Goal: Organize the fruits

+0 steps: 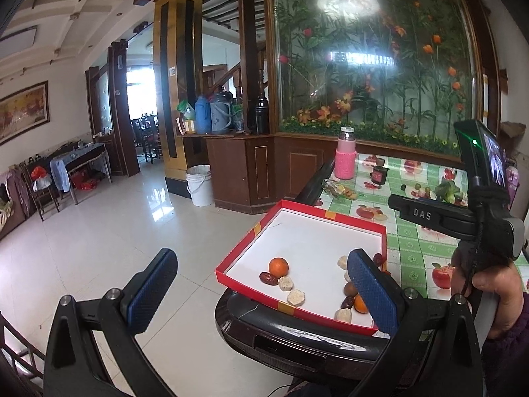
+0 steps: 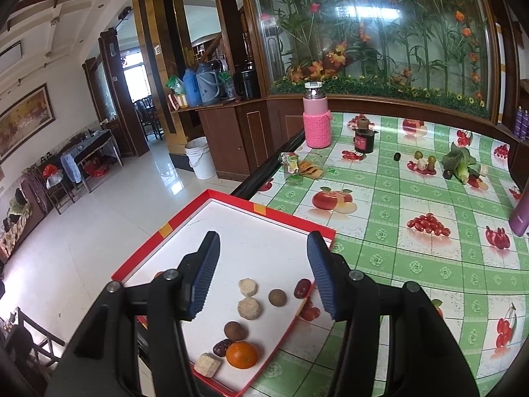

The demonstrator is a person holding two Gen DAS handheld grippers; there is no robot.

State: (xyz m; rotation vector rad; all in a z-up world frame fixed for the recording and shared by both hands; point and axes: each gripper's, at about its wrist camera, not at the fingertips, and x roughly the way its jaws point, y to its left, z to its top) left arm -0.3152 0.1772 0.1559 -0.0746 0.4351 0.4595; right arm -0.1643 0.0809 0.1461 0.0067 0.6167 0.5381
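- Two grippers hang over the near corner of the table, and both stand wide apart with nothing between their blue pads: the left gripper and the right gripper.
- Everything turns on the red-rimmed tray, which juts off the table's edge toward the floor; most of the fruit already lies inside it on the white bottom.
- Right gripper sits directly above the tray's near end, and an orange, a dark date, a brown round fruit and pale chunks lie just below and between its fingers (so it looks the nearer tool for anything in that cluster).
- Left gripper is set off to the tray's floor side; only its right finger overlaps the tray, while a second orange with a date lies ahead, between its fingers.
- Several loose pieces remain well beyond the tray's far rim, near the green leafy vegetable and past the pink bottle: small green and dark fruits.
- My guess: those far pieces lie straight ahead of the right gripper, so that hand has the shorter reach.
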